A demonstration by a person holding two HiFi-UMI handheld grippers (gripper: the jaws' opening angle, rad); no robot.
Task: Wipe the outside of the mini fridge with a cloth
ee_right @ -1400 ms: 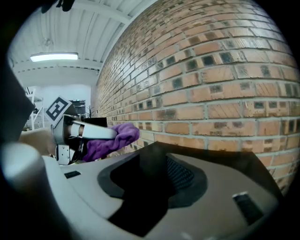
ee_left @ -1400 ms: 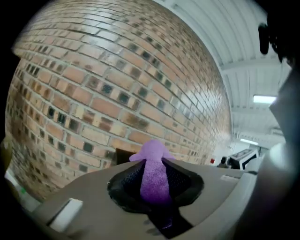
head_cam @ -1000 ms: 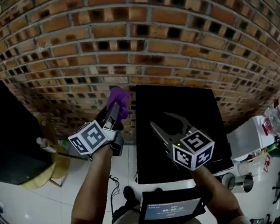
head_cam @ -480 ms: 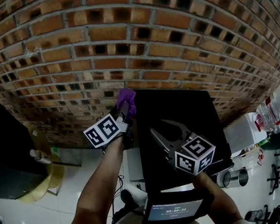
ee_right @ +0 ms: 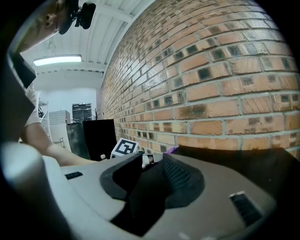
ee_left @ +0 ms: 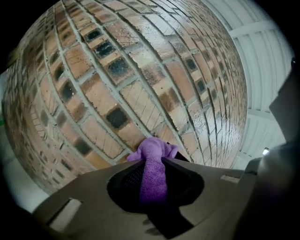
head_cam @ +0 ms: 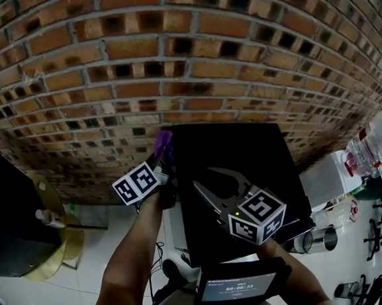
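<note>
A tall black cabinet [head_cam: 4, 218] stands on the white tiled floor at the far left, with a small white bottle [head_cam: 48, 217] just beside it. Next comes the left hand-held gripper [head_cam: 159, 162], its jaws clamped on a purple cloth [head_cam: 163, 143]. The cloth bunches out past the fingertips in front of the brick wall [head_cam: 169, 51]. It sits at the rear left corner of the mini fridge [head_cam: 244, 157], right at the left edge of the black top. Whether it presses on the fridge I cannot tell. The mini fridge stands on the floor with its back to the wall. Over the fridge top hangs the right hand-held gripper [head_cam: 218, 179]. Its jaws are apart after just closing part way, and nothing is between them. A small screen [head_cam: 236, 286] shows at the bottom of the head view. Clear plastic bottles [head_cam: 371, 145] and a metal cup [head_cam: 313, 241] lie farther right.
</note>
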